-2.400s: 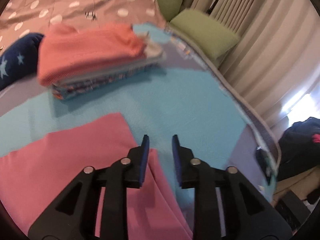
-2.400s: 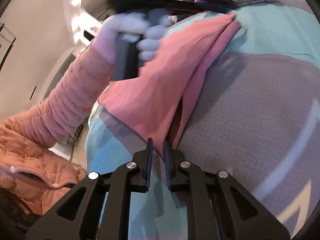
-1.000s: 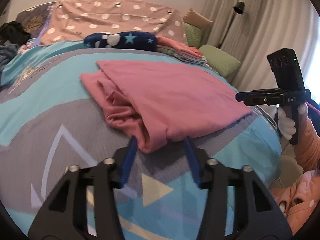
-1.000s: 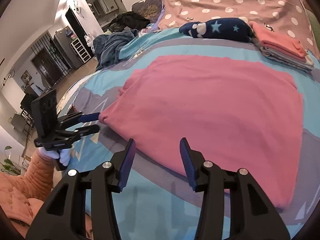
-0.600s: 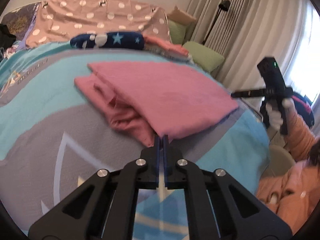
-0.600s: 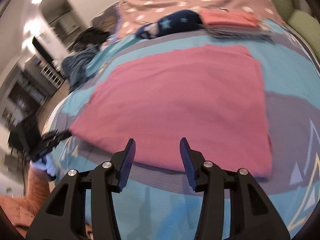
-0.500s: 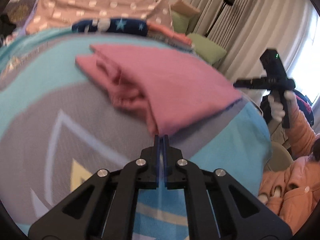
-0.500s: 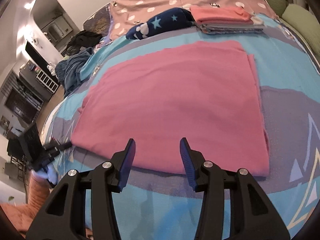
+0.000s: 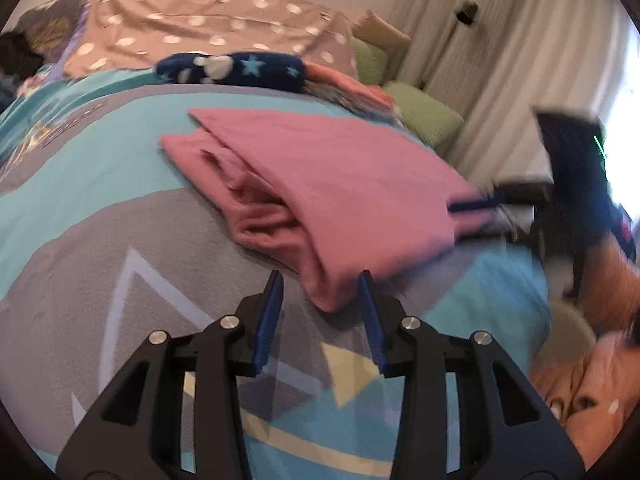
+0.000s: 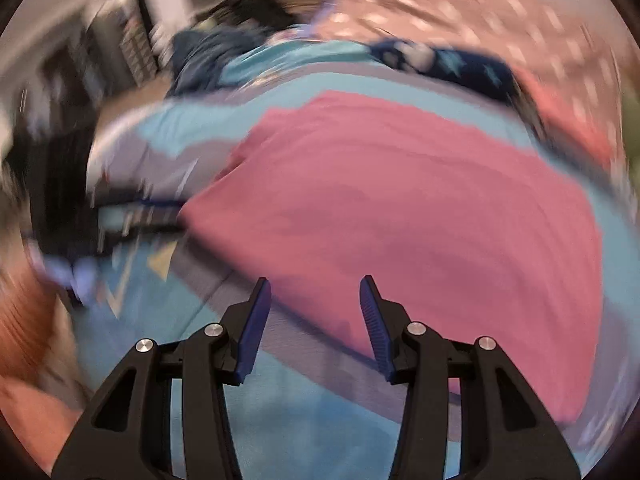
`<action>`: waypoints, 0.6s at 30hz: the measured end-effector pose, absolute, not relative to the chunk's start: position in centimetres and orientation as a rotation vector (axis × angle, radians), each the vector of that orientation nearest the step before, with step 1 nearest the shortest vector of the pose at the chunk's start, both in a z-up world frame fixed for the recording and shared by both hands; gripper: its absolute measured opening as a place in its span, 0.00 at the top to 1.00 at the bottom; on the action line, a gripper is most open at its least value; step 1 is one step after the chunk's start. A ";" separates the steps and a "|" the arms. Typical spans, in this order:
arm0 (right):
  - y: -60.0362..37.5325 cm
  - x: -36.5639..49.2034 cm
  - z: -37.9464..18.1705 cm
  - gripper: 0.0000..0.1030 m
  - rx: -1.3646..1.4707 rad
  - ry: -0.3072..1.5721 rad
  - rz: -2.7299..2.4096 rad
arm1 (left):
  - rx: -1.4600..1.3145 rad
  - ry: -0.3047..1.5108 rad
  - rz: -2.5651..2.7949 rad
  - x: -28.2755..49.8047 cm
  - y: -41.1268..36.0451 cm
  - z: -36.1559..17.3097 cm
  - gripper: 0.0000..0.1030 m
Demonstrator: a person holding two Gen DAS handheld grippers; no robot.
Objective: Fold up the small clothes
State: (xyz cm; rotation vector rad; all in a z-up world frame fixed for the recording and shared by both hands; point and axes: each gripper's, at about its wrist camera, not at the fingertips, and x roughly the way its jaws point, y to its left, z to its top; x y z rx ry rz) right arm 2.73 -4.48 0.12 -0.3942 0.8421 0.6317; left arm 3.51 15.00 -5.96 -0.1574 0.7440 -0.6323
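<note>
Pink garment (image 9: 332,176) lies folded on the bed (image 9: 100,240), spread over the teal and grey patterned cover, so that's where the thing to fold is right now. Going left to right in the left wrist view: a bunched, wrinkly layer pokes out from under the fold on the left side, then the smooth top layer runs across to the right, and its near corner droops down toward the camera. The left gripper (image 9: 320,300) sits right at that corner, jaws spreading apart as we speak, and the tip of the corner is just between the blue pads without being pinched. Behind the garment there's a dark blue star blanket (image 9: 232,68), then a stack of folded clothes (image 9: 348,88), then a green cushion (image 9: 428,116) by the curtains. Far right edge of the garment, the other gripper's blue fingers come in, blurry.

The right wrist view is pretty smeared. Left side shows the left gripper as a dark blur at the garment's edge, the middle is all pink cloth (image 10: 420,200), and the right gripper (image 10: 314,304) hovers over the near hem with jaws apart, nothing clamped in them.
</note>
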 end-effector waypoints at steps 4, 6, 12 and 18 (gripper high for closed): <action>0.9 0.3 -2.2 0.54 -0.689 0.707 0.590 | -0.301 0.673 -0.555 3.0 18.6 -5.5 0.63; 2.5 0.8 -3.5 0.54 -0.763 0.689 0.548 | -0.343 0.656 -0.521 2.4 19.8 -5.6 0.63; 5.9 2.0 -4.9 0.54 -0.874 0.530 0.472 | -0.468 0.626 -0.450 0.9 23.3 -6.3 0.60; 7.5 1.8 -4.9 0.96 -0.897 0.425 0.538 | -0.507 0.617 -0.442 0.8 24.7 -6.5 0.60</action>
